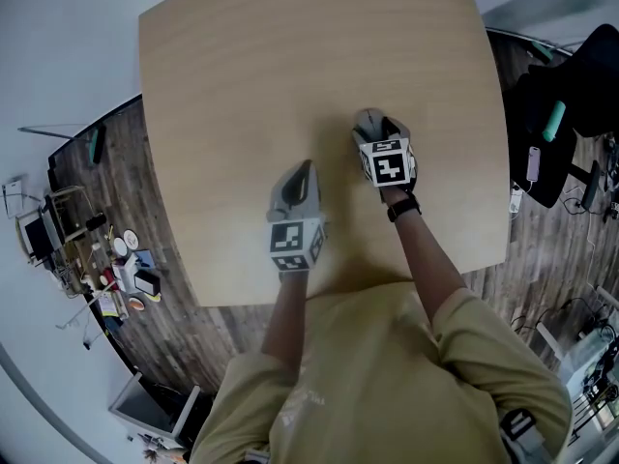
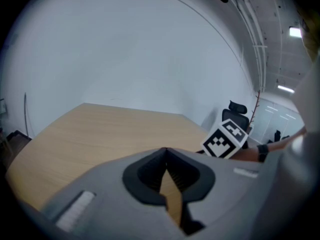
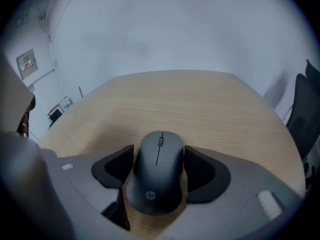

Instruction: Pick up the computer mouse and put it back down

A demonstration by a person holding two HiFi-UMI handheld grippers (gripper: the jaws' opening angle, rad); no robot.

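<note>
A dark grey computer mouse (image 3: 157, 176) lies flat on the light wooden table (image 1: 290, 66), its buttons pointing away from me. My right gripper (image 3: 159, 156) is lowered over it, jaws open. One black pad stands close along each side of the mouse, and slivers of wood show beside its rear. In the head view only the mouse's front (image 1: 367, 120) shows beyond the right gripper (image 1: 373, 130). The left gripper (image 1: 301, 168) hovers over bare table to the left, shut with nothing in it; its pads meet at the tip (image 2: 166, 151).
The right gripper's marker cube (image 2: 226, 138) shows in the left gripper view. A black office chair (image 1: 571, 104) stands past the table's right edge. Small clutter (image 1: 116, 259) lies on the wood floor to the left. White walls lie beyond the table's far edge.
</note>
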